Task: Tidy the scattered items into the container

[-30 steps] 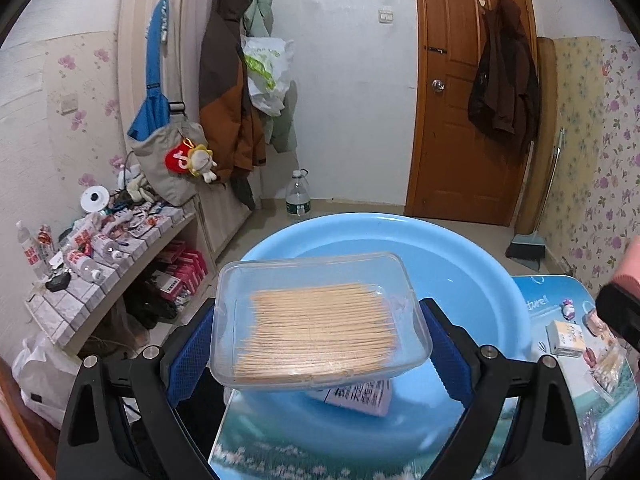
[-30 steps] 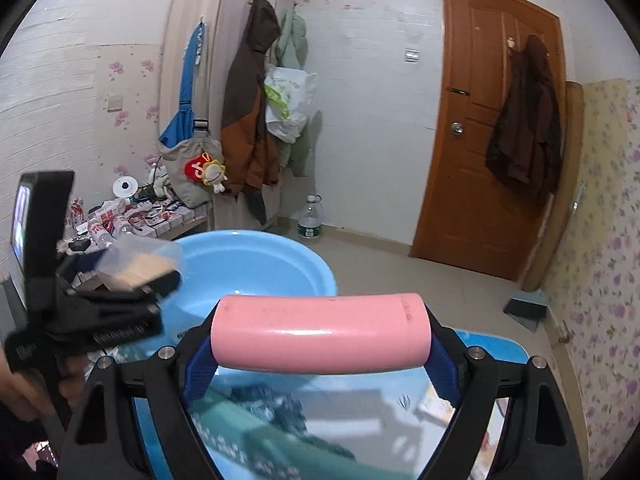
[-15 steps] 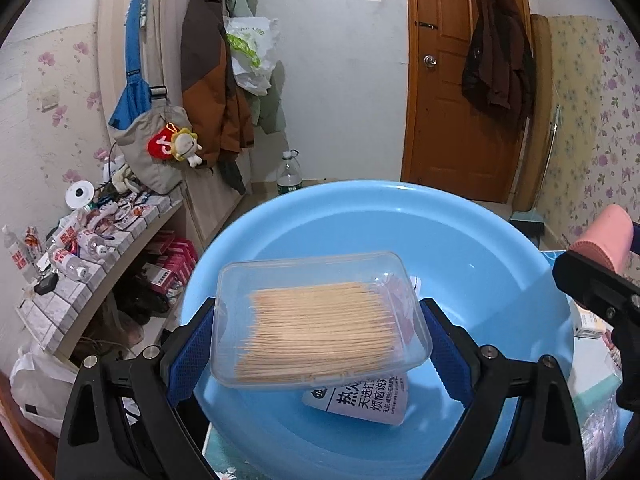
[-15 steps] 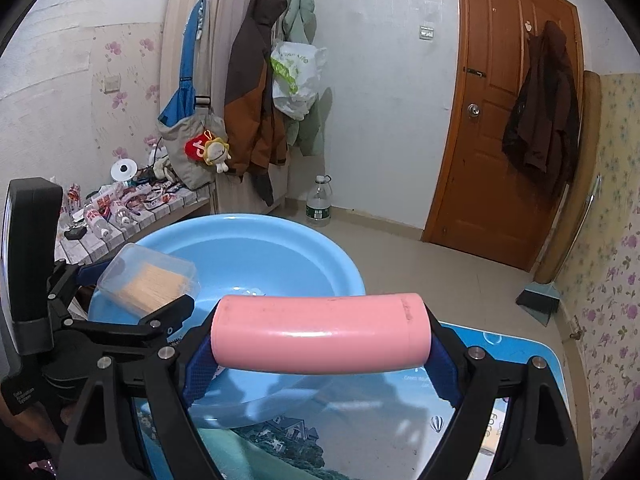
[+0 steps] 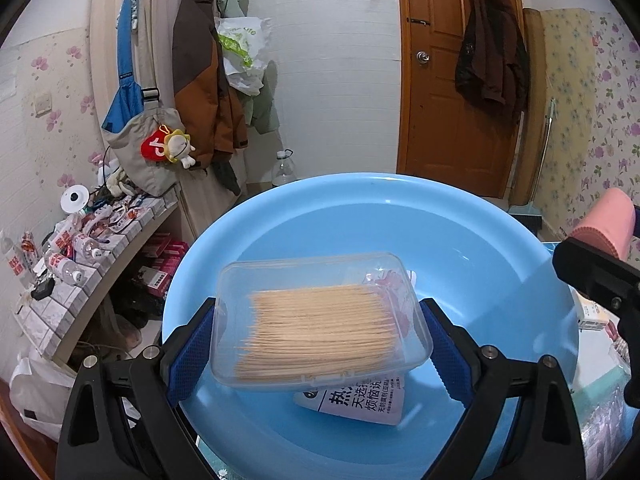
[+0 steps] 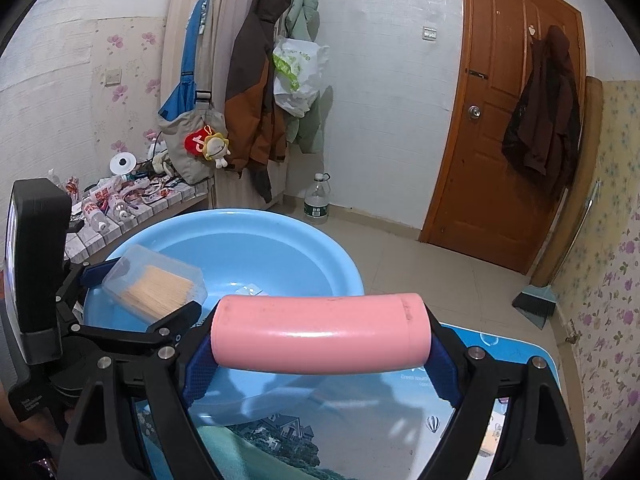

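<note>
Left tongs (image 5: 320, 344), bottom center of the left wrist view, are clamped wide on a clear toothpick box (image 5: 320, 320), blue pads pressed to both short ends; box sits roughly level, held over the blue basin (image 5: 480, 248), which fills the middle of the frame. Under the box, on the basin floor, lies a white packet (image 5: 360, 400) with printed text. Right tongs (image 6: 320, 344), bottom center of the right wrist view, grip a pink tube (image 6: 320, 332) crosswise, pads against both ends, jaws wide. Tube is in front of the basin's near rim, over the patterned table (image 6: 500, 364), not inside the basin. In that view the left tongs and box show at middle left above the basin. Brown door (image 6: 500, 120) at upper right.
</note>
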The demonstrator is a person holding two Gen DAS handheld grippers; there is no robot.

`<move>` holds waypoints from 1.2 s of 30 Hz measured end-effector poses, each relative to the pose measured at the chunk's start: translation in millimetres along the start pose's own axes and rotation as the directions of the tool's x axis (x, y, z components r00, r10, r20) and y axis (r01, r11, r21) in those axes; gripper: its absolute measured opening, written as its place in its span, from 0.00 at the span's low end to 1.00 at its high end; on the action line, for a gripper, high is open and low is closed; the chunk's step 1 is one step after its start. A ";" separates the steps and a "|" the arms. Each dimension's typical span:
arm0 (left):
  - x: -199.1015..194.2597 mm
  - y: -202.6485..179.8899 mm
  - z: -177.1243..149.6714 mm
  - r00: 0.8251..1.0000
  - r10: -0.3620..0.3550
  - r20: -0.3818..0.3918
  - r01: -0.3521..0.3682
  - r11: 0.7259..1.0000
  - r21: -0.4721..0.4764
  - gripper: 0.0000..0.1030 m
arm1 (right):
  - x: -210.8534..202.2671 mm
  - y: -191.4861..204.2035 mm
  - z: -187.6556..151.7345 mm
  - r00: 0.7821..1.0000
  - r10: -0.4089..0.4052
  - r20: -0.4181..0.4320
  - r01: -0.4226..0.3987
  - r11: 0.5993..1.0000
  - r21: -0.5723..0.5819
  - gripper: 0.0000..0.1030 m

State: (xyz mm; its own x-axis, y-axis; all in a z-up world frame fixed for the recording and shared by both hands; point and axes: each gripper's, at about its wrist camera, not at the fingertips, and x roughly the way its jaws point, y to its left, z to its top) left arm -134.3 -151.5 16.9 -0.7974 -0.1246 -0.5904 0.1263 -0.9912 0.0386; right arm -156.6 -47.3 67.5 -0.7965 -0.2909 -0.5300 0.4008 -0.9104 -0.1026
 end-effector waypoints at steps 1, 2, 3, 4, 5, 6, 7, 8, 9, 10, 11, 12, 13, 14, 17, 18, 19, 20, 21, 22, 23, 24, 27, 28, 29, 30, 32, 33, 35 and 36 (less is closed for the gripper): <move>0.3 0.3 0.2 1.000 0.000 -0.001 0.000 1.000 0.002 0.94 | 0.3 -0.6 0.0 1.000 0.000 0.000 0.000 1.000 0.000 0.85; 0.3 0.3 0.1 1.000 0.000 0.000 0.000 1.000 0.003 0.94 | 0.8 -0.6 -0.2 1.000 0.000 -0.001 0.000 1.000 0.001 0.85; 0.4 0.2 0.0 1.000 -0.001 0.000 0.001 1.000 0.005 0.94 | 0.8 2.2 -0.7 1.000 -0.002 -0.001 0.002 1.000 0.002 0.85; 0.1 -0.4 -0.7 1.000 -0.001 0.001 0.001 1.000 0.009 0.93 | 1.2 2.1 -1.0 1.000 -0.002 -0.001 0.002 1.000 0.002 0.85; -0.9 -0.4 -1.2 1.000 -0.002 0.005 0.002 1.000 0.011 0.93 | 1.3 2.7 -1.3 1.000 -0.002 -0.001 0.002 1.000 0.001 0.85; -2.9 -1.0 -1.9 1.000 -0.006 0.012 0.006 1.000 0.013 0.93 | 0.8 2.6 -0.7 1.000 -0.001 -0.002 0.001 1.000 0.001 0.85; -4.5 -0.5 -2.2 1.000 -0.011 0.018 0.010 1.000 0.014 0.94 | 1.2 2.7 -0.6 1.000 0.000 -0.003 0.000 1.000 0.000 0.85; -6.7 0.0 -2.3 1.000 -0.014 0.026 0.013 1.000 0.017 0.94 | 1.5 3.2 -0.9 1.000 0.000 -0.004 -0.001 1.000 -0.002 0.85; -8.4 0.9 -1.7 0.999 -0.015 0.033 0.014 1.000 0.018 0.95 | 2.0 4.3 -0.7 1.000 0.001 -0.005 -0.001 1.000 -0.004 0.85; -9.8 1.1 -1.7 0.999 -0.014 0.038 0.014 1.000 0.020 0.95 | 2.6 5.2 -0.7 1.000 0.002 -0.006 -0.002 1.000 -0.006 0.85; -11.3 1.6 -1.4 0.999 -0.013 0.041 0.012 1.000 0.022 0.95 | 3.3 5.9 -0.5 1.000 0.003 -0.008 -0.003 1.000 -0.007 0.85; -12.4 1.8 -1.1 0.999 -0.012 0.043 0.011 1.000 0.024 0.95 | 4.3 7.3 0.2 1.000 0.004 -0.010 -0.004 1.000 -0.008 0.85; -13.3 2.2 -0.5 0.999 -0.012 0.044 0.010 1.000 0.026 0.95 | 4.8 8.1 0.6 1.000 0.005 -0.011 -0.006 1.000 -0.009 0.85; -14.8 3.3 -0.1 0.999 -0.013 0.046 0.011 1.000 0.027 0.95 | 5.4 8.9 1.1 1.000 0.008 -0.012 -0.008 1.000 -0.009 0.85; -21.5 7.3 1.5 0.998 -0.017 0.060 0.016 0.999 0.029 0.95 | 7.4 12.4 4.3 1.000 0.013 -0.010 -0.013 1.000 -0.016 0.85; -23.2 8.5 1.9 0.998 -0.020 0.065 0.018 0.999 0.030 0.95 | 8.6 14.5 5.7 1.000 0.014 -0.010 -0.015 1.000 -0.020 0.85; -25.2 10.0 2.6 0.997 -0.024 0.071 0.022 0.999 0.032 0.96 | 9.8 16.5 7.0 1.000 0.017 -0.011 -0.017 1.000 -0.023 0.85; -26.7 11.7 3.5 0.997 -0.026 0.074 0.024 0.999 0.033 0.96 | 10.9 18.8 7.9 1.000 0.022 -0.012 -0.022 0.999 -0.027 0.85; -28.8 13.7 4.0 0.996 -0.026 0.080 0.024 0.999 0.033 0.96 | 12.0 21.5 9.6 1.000 0.025 -0.013 -0.026 0.999 -0.031 0.85; -30.3 14.5 3.8 0.996 -0.022 0.084 0.019 0.999 0.035 0.96 | 13.3 24.0 11.2 0.999 0.031 -0.014 -0.032 0.999 -0.033 0.85; -31.8 16.6 4.2 0.996 -0.017 0.090 0.014 0.999 0.036 0.96 | 14.9 26.2 12.8 0.999 0.038 -0.015 -0.039 0.999 -0.034 0.85; -32.5 18.0 4.2 0.996 -0.018 0.092 0.015 0.999 0.036 0.96 | 16.5 28.8 14.7 0.999 0.043 -0.016 -0.044 0.998 -0.037 0.85; -34.7 25.1 4.4 0.995 -0.023 0.095 0.020 0.999 0.028 0.96 | 20.8 35.8 20.4 0.999 0.047 -0.014 -0.047 0.998 -0.047 0.85; -35.5 27.6 4.4 0.995 -0.022 0.097 0.019 0.999 0.025 0.96 | 22.2 37.0 21.6 0.999 0.050 -0.017 -0.051 0.998 -0.044 0.85; -36.8 31.6 4.2 0.995 -0.019 0.101 0.017 1.000 0.019 0.96 | 23.8 37.1 22.6 0.998 0.052 -0.019 -0.052 0.998 -0.039 0.85; -37.3 34.7 4.4 0.995 -0.015 0.102 0.014 1.000 0.013 0.96 | 24.5 36.0 23.9 0.999 0.048 -0.018 -0.049 0.998 -0.037 0.85; -38.2 42.1 4.1 0.995 -0.006 0.103 0.006 1.000 -0.004 0.96 | 27.6 32.1 26.6 0.999 0.036 -0.018 -0.037 0.999 -0.026 0.85; -38.3 45.2 4.4 0.995 -0.003 0.103 0.004 1.000 -0.010 0.96 | 30.6 29.4 28.2 0.999 0.034 -0.025 -0.034 0.999 -0.019 0.85; -39.3 50.7 4.5 0.995 0.002 0.103 0.000 1.000 -0.025 0.96 | 36.6 27.3 27.9 0.998 0.031 -0.046 -0.032 0.999 -0.011 0.85; -39.7 51.9 4.4 0.995 0.004 0.103 -0.001 1.000 -0.031 0.96 | 39.0 27.2 27.7 0.998 0.030 -0.051 -0.030 0.999 -0.016 0.85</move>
State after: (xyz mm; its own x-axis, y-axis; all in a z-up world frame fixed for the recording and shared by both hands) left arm -98.7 -198.2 45.9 -0.8534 -0.1327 -0.5040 0.1452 -0.9893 0.0146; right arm -189.3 -91.5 67.3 -0.7601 -0.3022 -0.5752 0.4318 -0.8964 -0.0996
